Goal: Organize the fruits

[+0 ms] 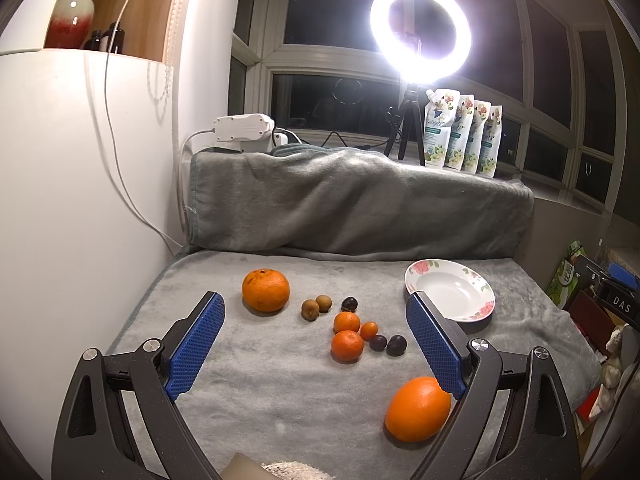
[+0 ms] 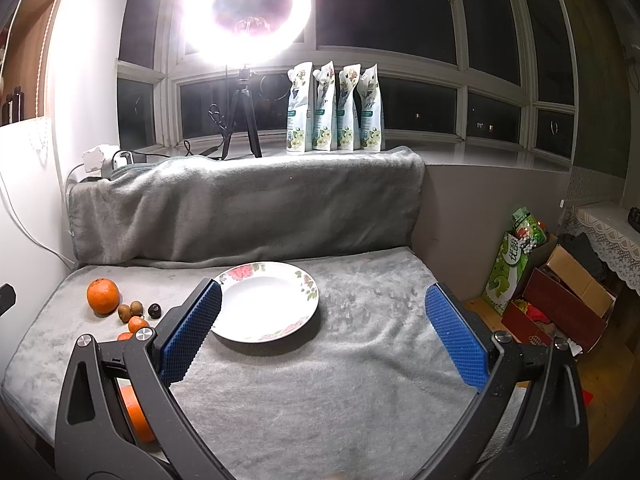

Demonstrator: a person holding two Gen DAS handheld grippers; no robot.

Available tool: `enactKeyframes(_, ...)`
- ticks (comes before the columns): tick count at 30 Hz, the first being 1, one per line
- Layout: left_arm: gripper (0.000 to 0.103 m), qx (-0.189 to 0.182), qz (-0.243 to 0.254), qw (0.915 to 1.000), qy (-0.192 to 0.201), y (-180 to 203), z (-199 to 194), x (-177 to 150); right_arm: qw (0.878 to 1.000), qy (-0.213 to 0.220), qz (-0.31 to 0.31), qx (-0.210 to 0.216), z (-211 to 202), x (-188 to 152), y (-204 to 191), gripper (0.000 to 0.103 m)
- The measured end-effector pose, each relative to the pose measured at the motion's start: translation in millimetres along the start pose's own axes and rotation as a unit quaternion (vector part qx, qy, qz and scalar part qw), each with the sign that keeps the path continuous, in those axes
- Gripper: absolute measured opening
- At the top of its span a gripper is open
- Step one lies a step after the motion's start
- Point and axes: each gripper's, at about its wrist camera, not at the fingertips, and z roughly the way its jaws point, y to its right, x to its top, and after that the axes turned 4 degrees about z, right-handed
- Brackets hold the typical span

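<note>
Both my left gripper (image 1: 316,344) and right gripper (image 2: 323,330) hung spread wide, holding nothing. The plate (image 2: 236,280) lay bare at the far right of the grey blanket (image 1: 280,392). The smooth orange (image 1: 418,408) lay nearest, and the bumpy orange (image 1: 265,290) far left; both looked firm and weighty, best pinched across the middle. The mandarins (image 1: 347,345), brown longans (image 1: 310,309) and dark plums (image 1: 396,345) clustered mid-blanket. These I judged light, soft and prone to roll, wanting a gentle squeeze.

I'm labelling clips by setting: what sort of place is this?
Probably a home bay-window nook: curved dark window panes, a grey fleece blanket over the seat, and open cardboard storage boxes on the floor.
</note>
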Motion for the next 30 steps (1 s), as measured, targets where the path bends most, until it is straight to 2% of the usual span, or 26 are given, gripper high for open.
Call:
enactKeyframes(10,0.093,0.000,0.000,1.0000,0.000,0,1,-1,1.000,-0.001,0.000,0.000,0,2,2,0.103)
enactKeyframes(12,0.093,0.000,0.000,1.0000,0.000,0,0,0,1.000,-0.002,-0.001,0.000,3,-8,-5,0.103)
enactKeyframes(23,0.093,-0.005,0.002,1.0000,-0.005,7,4,-9,1.000,-0.010,0.000,0.008,4,-13,-11,0.103)
enactKeyframes(30,0.093,-0.012,-0.004,0.9997,-0.021,1,10,-16,0.998,-0.042,0.001,0.042,13,-17,-9,0.103)
